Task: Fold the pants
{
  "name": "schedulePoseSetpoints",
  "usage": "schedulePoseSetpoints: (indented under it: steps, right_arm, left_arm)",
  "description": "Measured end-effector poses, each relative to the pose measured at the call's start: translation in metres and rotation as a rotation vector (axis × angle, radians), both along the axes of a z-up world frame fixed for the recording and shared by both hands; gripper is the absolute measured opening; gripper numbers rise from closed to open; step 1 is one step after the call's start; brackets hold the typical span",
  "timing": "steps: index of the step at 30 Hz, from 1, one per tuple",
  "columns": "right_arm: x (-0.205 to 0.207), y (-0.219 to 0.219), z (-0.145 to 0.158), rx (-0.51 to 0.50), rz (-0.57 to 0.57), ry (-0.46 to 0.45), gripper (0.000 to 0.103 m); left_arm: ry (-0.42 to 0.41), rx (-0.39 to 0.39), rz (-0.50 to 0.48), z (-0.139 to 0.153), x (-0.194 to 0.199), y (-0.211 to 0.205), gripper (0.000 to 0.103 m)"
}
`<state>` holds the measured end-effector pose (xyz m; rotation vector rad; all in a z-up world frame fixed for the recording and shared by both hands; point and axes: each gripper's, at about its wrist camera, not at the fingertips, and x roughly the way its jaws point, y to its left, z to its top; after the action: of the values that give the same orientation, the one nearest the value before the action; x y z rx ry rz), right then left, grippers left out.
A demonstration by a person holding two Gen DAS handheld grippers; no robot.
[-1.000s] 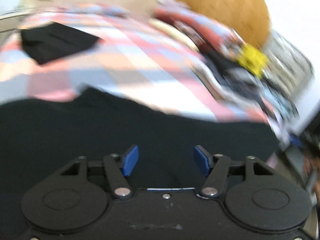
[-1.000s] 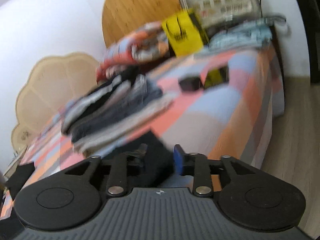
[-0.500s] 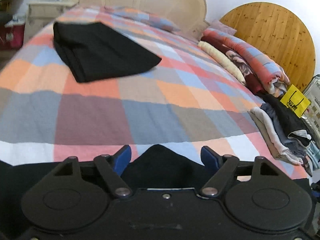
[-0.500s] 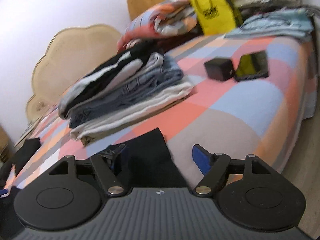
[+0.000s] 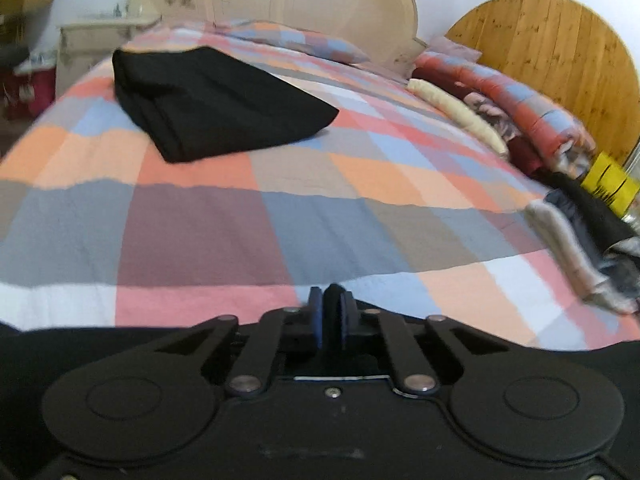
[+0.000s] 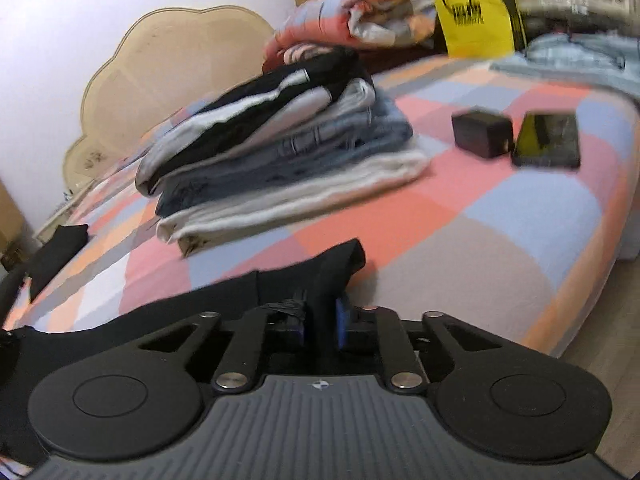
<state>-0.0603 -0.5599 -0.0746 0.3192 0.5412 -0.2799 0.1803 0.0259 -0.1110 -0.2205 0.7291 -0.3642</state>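
Observation:
The black pants [image 5: 60,344] lie across the near edge of the checked bedspread [image 5: 320,224]. In the left wrist view my left gripper [image 5: 330,318] is shut on a fold of their edge, with black cloth pinched between the blue pads. In the right wrist view my right gripper [image 6: 320,320] has its jaws closing on the pants [image 6: 160,316]. Its pads press a ridge of the cloth, and a loose corner [image 6: 344,260] sticks up beyond them. The grippers' bodies hide the rest of the pants.
A folded black garment [image 5: 216,108] lies far left near the headboard [image 5: 312,12]. A stack of folded clothes [image 6: 280,152], a black box [image 6: 482,134] and a phone [image 6: 548,144] lie to the right. Behind them are a rolled quilt [image 5: 532,116] and a yellow bag [image 6: 472,12]. The wooden floor [image 6: 600,380] begins past the bed's right edge.
Both grippers stood open around the black cloth half a second ago; both have now closed on it. The left view has steadied after sweeping across the bed.

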Motion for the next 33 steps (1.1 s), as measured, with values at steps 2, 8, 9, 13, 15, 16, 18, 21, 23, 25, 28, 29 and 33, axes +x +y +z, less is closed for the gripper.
schedulePoseSetpoints:
  steps: [2,8,9,13,15,16,18,21,23,25,28,29,33]
  right_arm:
    - [0.002,-0.009,-0.003,0.009,-0.039,0.016,0.015]
    - [0.004,-0.018,-0.017,0.047,-0.069,0.005,0.015]
    - [0.005,-0.018,-0.017,0.044,-0.071,0.005,0.015]
    - [-0.009,-0.007,0.002,0.004,-0.106,-0.035,0.060]
    - [-0.031,0.001,0.016,0.001,-0.125,-0.116,0.082]
    - [-0.042,0.004,0.021,0.018,-0.123,-0.149,0.082]
    - [-0.059,0.011,0.023,0.068,-0.107,-0.179,0.082]
    - [-0.070,0.023,0.012,0.129,-0.085,-0.158,0.082]
    - [-0.076,0.030,0.000,0.179,-0.084,-0.143,0.082]
    - [-0.078,0.034,-0.012,0.233,-0.074,-0.144,0.082]
    - [-0.075,0.036,-0.023,0.265,-0.066,-0.126,0.081]
    - [-0.073,0.035,-0.025,0.277,-0.066,-0.126,0.081]
    - [-0.065,0.025,-0.033,0.348,-0.071,-0.154,0.081]
  left_arm:
    - [0.002,-0.002,0.027,-0.001,0.005,-0.004,0.006]
    - [0.020,-0.032,0.053,-0.004,0.004,0.002,0.008]
    - [0.023,-0.028,0.057,-0.003,0.004,0.002,0.011]
    - [-0.016,0.007,0.111,0.016,-0.002,-0.001,0.052]
    - [-0.059,0.001,0.116,0.033,-0.016,-0.002,0.061]
    - [-0.072,-0.009,0.104,0.043,-0.026,-0.003,0.062]
    - [-0.088,-0.029,0.066,0.054,-0.042,-0.011,0.067]
    - [-0.094,-0.037,-0.043,0.062,-0.069,-0.034,0.069]
    - [-0.086,-0.050,-0.111,0.060,-0.086,-0.051,0.069]
    - [-0.067,-0.069,-0.178,0.057,-0.099,-0.066,0.067]
    - [-0.038,-0.080,-0.258,0.051,-0.113,-0.085,0.062]
    - [-0.030,-0.075,-0.285,0.048,-0.117,-0.093,0.062]
    - [0.014,-0.067,-0.375,0.035,-0.125,-0.119,0.056]
